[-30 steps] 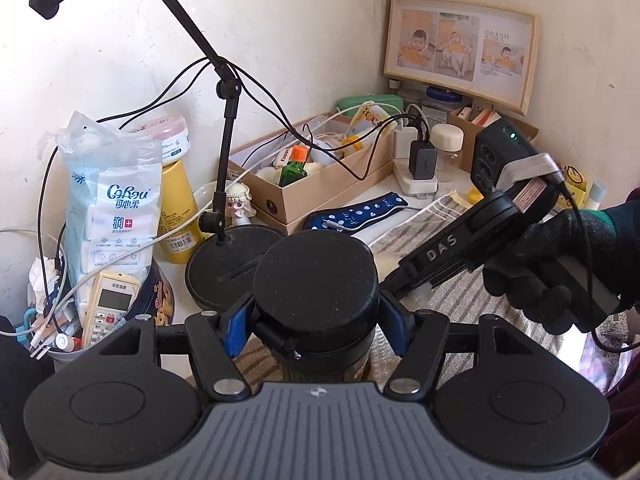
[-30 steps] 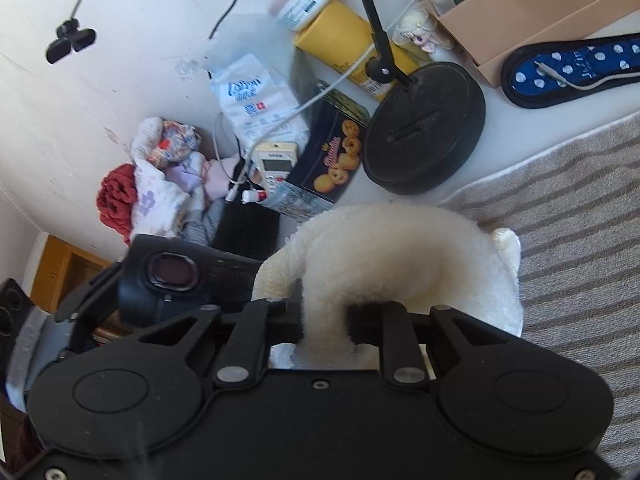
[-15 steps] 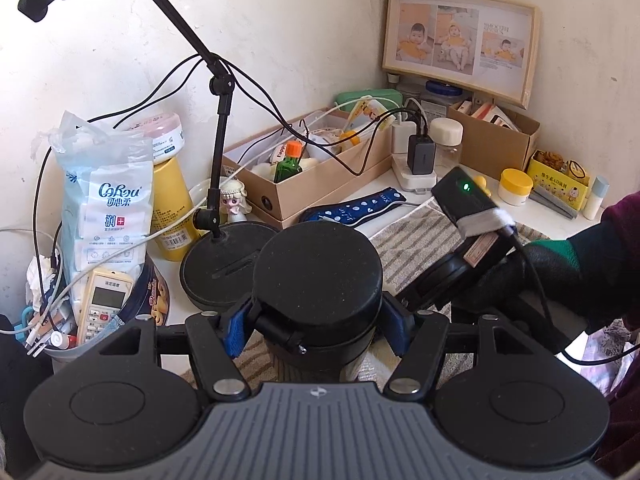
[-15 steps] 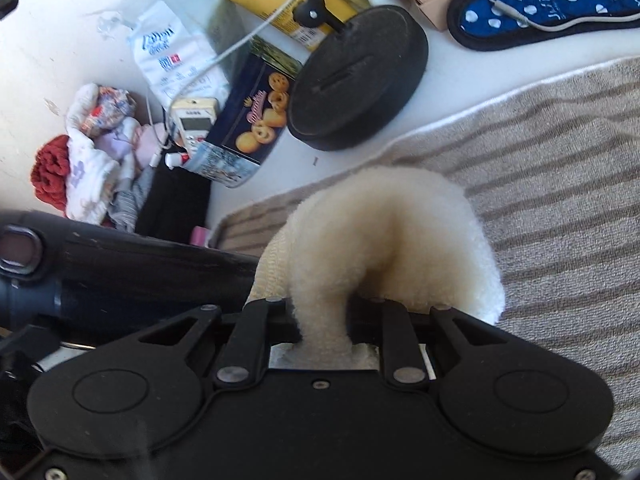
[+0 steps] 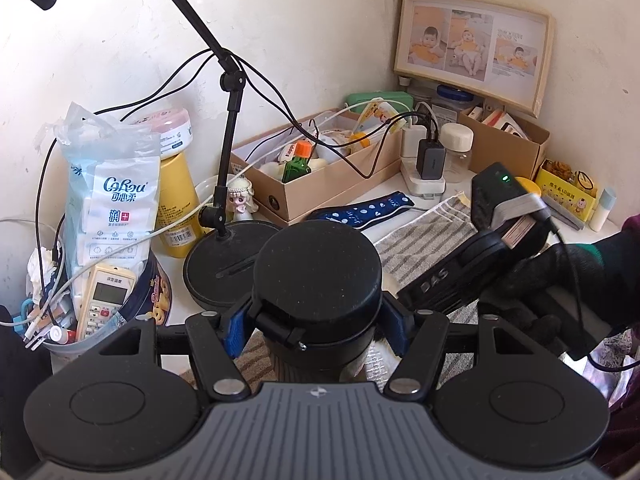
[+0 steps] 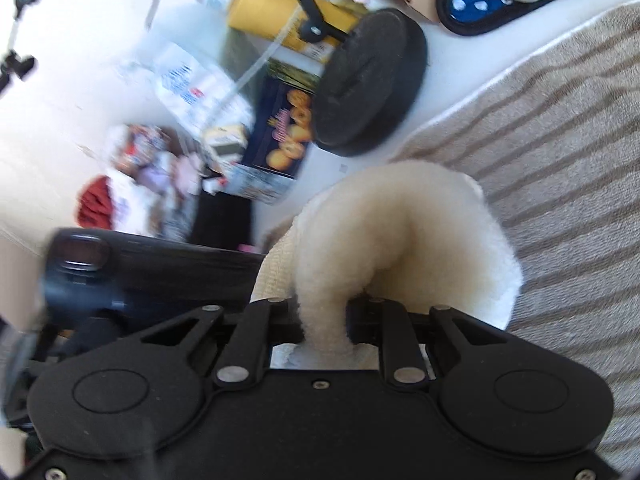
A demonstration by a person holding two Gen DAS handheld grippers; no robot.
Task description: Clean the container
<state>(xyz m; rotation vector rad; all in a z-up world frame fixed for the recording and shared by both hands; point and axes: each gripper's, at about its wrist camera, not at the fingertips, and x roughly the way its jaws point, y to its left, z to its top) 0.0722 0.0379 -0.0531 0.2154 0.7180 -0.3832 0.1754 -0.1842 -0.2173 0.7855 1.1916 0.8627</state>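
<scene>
Bright daylight filled both fisheye views, bending edges into dark corners. The left wrist view was crisp; the white wall [image 5: 304, 40] glared softly. The right wrist view smeared with motion blur, its biscuit tin [image 6: 280, 136] streaked, upper left washed out.

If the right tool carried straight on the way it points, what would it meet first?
Probably the striped towel on the table: the right tool, shut on the cream fleece cloth, points down at it. Depth is unclear; the cloth would touch first.

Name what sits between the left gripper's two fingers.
The black-lidded container, clamped by the left gripper between its blue pads; shown in the left wrist view.
</scene>
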